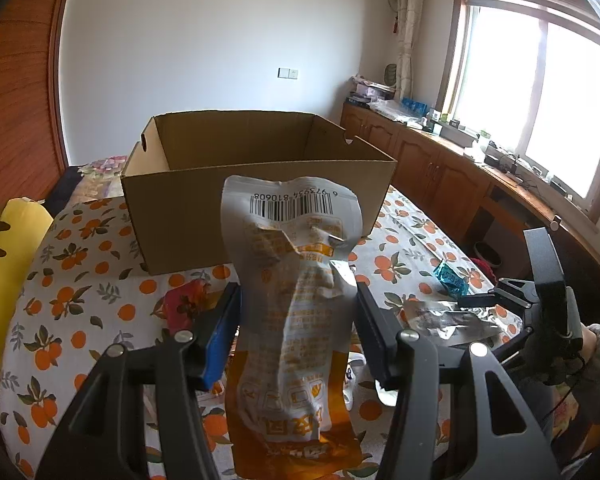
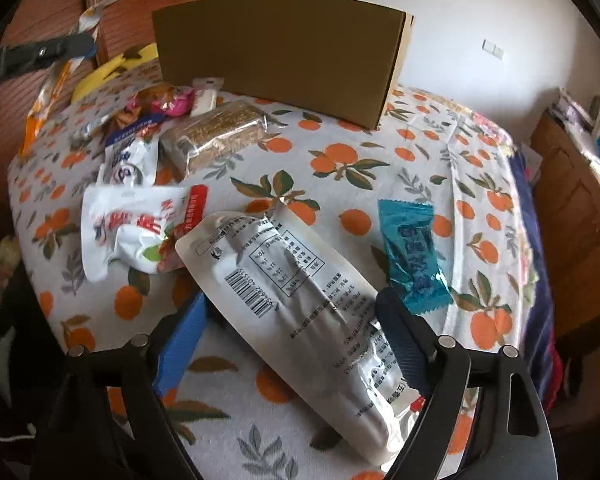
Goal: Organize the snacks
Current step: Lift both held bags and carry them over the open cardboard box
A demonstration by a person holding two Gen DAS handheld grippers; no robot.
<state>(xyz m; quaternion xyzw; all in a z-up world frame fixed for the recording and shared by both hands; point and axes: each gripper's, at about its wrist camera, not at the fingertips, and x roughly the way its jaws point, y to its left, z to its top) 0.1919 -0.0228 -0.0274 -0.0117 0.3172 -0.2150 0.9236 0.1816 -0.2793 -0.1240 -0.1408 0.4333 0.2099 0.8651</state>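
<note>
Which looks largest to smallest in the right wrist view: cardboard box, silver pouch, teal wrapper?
1. cardboard box
2. silver pouch, close behind; nearness to the camera enlarges it, so this order is unsure
3. teal wrapper, clearly smallest

1. Box (image 1: 204, 208): matt brown cardboard, smooth sides.
2. Tablecloth (image 2: 340, 184): soft matt cloth printed with oranges.
3. Silver pouch (image 2: 300, 300): glossy plastic film, creased.
4. Orange pouch (image 1: 296, 320): crumpled foil-like film, dull grey back.
5. Teal wrapper (image 2: 412, 256): shiny, crinkled plastic.
6. Cabinets (image 1: 432, 168): varnished wood.
7. Gripper arms (image 2: 484, 392): matt black plastic.
</note>
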